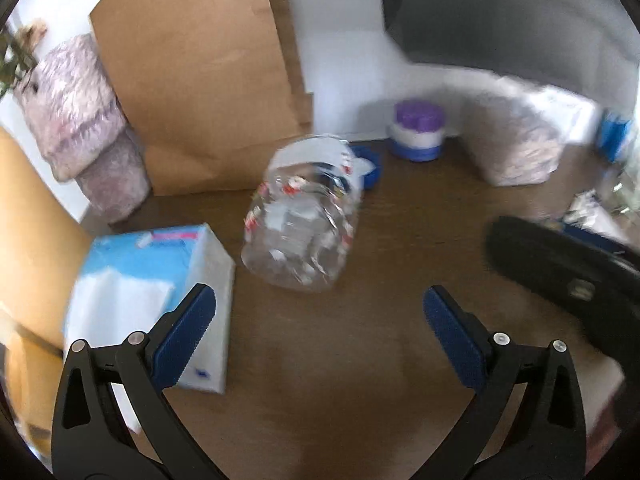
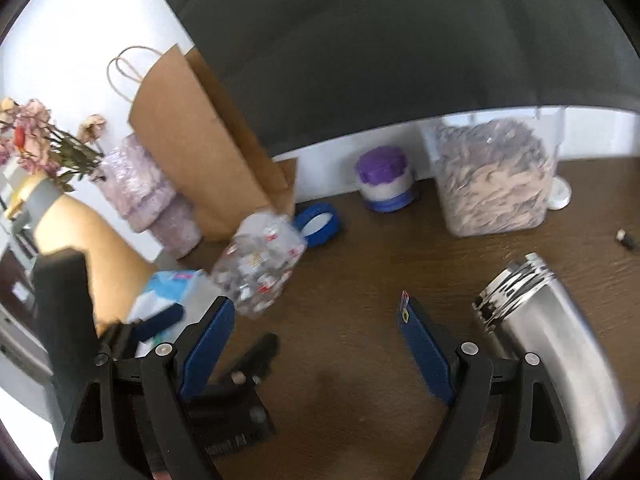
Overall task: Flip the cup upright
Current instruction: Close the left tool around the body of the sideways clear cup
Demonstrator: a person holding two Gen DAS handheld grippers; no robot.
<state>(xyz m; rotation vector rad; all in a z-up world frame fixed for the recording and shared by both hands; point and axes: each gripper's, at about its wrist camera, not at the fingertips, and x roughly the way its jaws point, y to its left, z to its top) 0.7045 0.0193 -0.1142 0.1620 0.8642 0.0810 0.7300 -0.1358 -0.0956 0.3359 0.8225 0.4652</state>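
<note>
A clear plastic cup (image 1: 306, 216) with red and blue print lies tilted on its side on the brown table (image 1: 320, 360), its base toward me; it also shows in the right wrist view (image 2: 260, 266). My left gripper (image 1: 320, 304) is open and empty, a short way in front of the cup. My right gripper (image 2: 318, 312) is open and empty, to the right of the cup and apart from it. The left gripper's body (image 2: 224, 368) shows low left in the right wrist view.
A brown paper bag (image 1: 200, 92) and pink wrapped vase (image 1: 88, 128) stand behind the cup. A tissue pack (image 1: 160, 280) lies left of it. A blue lid (image 2: 318, 222), purple-capped jar (image 2: 384, 180), clear container of flakes (image 2: 492, 184) and steel bottle (image 2: 548, 344) sit to the right.
</note>
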